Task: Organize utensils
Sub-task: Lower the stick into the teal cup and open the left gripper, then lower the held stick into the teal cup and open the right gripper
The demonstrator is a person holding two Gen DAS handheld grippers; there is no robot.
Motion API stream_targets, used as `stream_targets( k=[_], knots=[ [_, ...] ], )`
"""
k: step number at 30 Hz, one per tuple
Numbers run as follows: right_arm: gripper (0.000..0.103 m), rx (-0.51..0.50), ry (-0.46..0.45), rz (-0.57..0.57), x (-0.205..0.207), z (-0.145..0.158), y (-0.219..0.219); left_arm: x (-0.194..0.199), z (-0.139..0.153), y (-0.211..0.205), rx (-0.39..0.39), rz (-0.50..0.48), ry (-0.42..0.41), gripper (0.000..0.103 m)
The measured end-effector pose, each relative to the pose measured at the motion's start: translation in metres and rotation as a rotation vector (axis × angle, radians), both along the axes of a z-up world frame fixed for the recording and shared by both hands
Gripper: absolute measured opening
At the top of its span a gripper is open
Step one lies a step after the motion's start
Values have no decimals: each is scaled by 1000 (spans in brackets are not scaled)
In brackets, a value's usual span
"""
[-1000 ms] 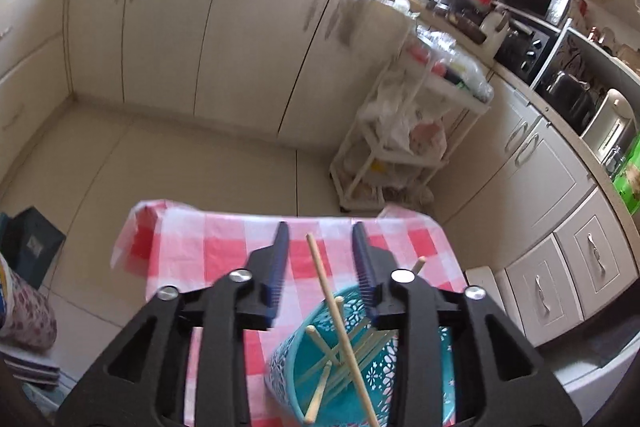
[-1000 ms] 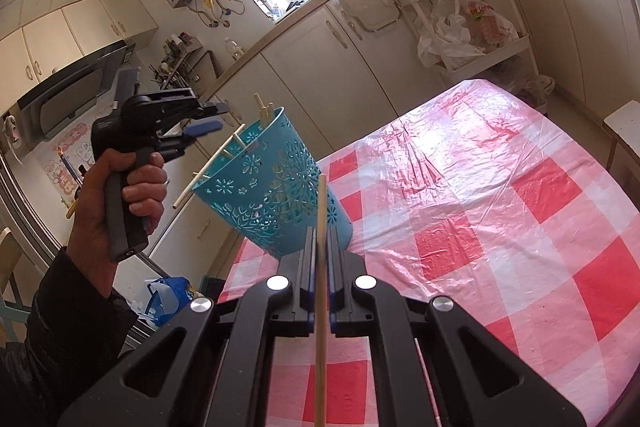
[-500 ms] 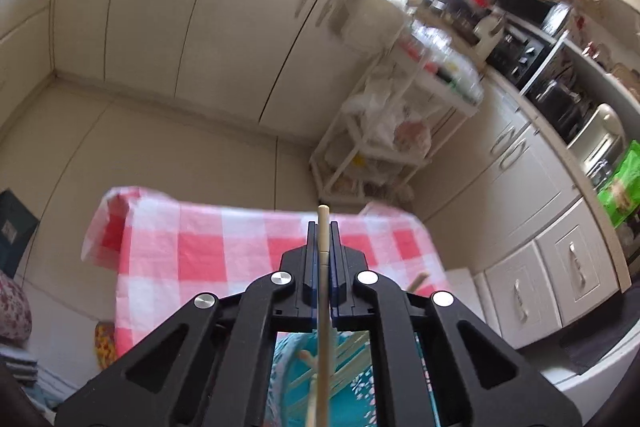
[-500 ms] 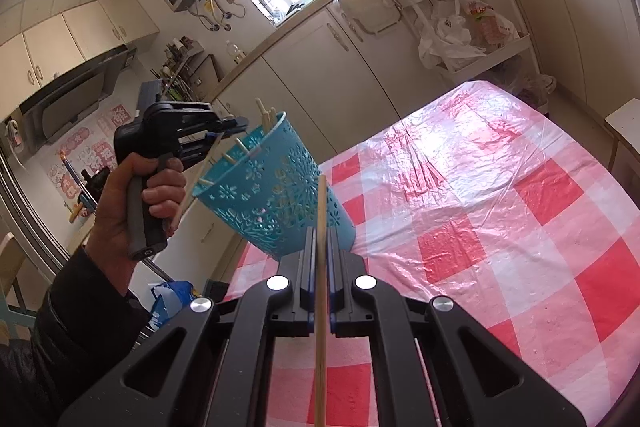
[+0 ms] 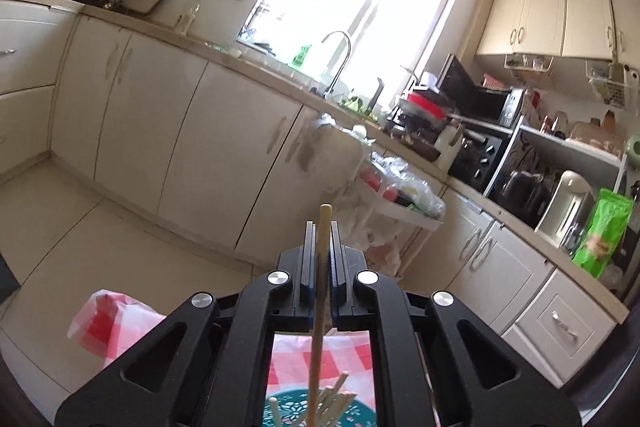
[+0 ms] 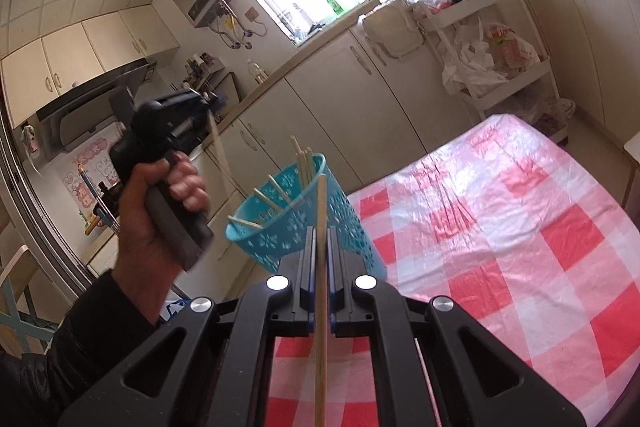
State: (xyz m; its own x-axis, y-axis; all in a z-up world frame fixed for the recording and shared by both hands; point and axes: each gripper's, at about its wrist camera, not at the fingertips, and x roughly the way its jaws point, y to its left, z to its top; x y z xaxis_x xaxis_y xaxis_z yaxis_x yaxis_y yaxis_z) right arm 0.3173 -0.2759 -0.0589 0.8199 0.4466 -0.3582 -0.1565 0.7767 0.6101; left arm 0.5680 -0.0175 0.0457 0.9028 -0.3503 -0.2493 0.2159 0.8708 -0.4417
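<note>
My left gripper [image 5: 320,227] is shut on a wooden chopstick [image 5: 318,327] whose lower end runs down into the teal perforated basket [image 5: 288,403] holding several chopsticks. In the right wrist view the left gripper [image 6: 212,103] is held up to the left of the tilted basket [image 6: 304,223], its chopstick [image 6: 222,155] slanting down to the rim. My right gripper [image 6: 320,233] is shut on another wooden chopstick [image 6: 320,307], upright just in front of the basket.
The table has a red and white checked cloth [image 6: 500,239]. A white rolling shelf cart [image 6: 500,39] with plastic bags stands beyond its far end. Kitchen cabinets [image 5: 180,131] and a counter with a sink run along the wall.
My left gripper closed on a chopstick in the basket and tilted upward, lifting it. The basket now leans more. My right gripper kept its chopstick and barely moved.
</note>
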Motion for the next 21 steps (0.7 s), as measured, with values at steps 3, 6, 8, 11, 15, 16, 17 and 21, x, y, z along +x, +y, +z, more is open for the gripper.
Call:
stream_targets(
  k=[3, 6, 8, 11, 15, 16, 17, 21],
  knots=[
    [6, -9, -55, 3, 10, 19, 4, 0, -8, -7, 58, 12, 19, 4],
    [6, -20, -109, 11, 25, 39, 10, -7, -18, -8, 88, -12, 40, 4],
    [6, -29, -145, 14, 36, 51, 16, -14, -24, -8, 113, -37, 59, 4],
    [6, -34, -204, 2, 55, 69, 25, -28, -33, -7, 156, -61, 98, 5],
    [6, -24, -273, -20, 85, 86, 39, -59, -45, 15, 116, -34, 121, 25],
    [6, -17, -287, -29, 94, 89, 43, -69, -49, 23, 104, -8, 125, 34],
    [6, -15, -295, -35, 101, 90, 46, -74, -53, 29, 95, 10, 129, 36],
    [6, -29, -305, -67, 128, 85, 62, -82, -61, 49, 86, 55, 143, 38]
  ],
)
